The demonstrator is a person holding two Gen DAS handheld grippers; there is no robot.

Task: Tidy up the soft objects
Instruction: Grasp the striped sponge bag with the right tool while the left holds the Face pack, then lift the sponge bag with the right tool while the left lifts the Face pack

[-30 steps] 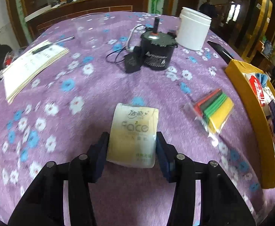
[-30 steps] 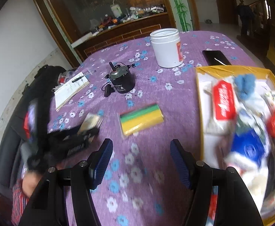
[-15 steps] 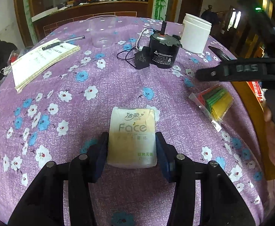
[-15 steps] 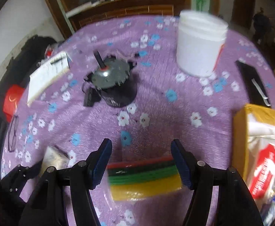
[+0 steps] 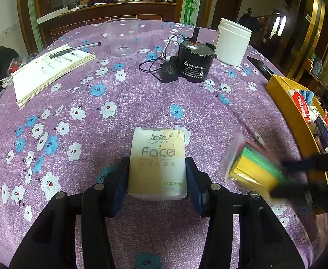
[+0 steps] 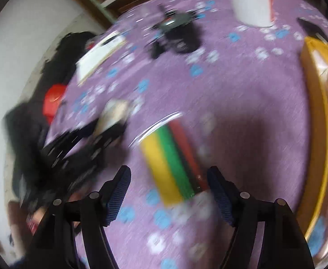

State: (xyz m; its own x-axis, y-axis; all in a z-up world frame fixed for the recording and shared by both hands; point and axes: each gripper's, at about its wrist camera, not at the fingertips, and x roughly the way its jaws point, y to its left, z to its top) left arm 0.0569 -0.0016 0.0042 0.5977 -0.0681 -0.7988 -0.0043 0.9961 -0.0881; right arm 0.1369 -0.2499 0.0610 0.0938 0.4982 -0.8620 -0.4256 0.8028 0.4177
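Here, the left gripper [image 5: 157,177] pinches a soft, light tissue pack [image 5: 158,163] at its sides; right of it, the right gripper [image 6: 168,190], fingers wide, straddles a crinkly sponge packet [image 6: 172,163].

On the bench [image 5: 141,94] I count one tissue pack [image 5: 157,163], one bag of coloured sponges [image 5: 253,168], one black motor [image 5: 195,61], one white jar [image 5: 232,41], one clear cup [image 5: 121,37], one notebook [image 5: 49,71], one pen [image 5: 75,49], one yellow box [image 5: 287,103]
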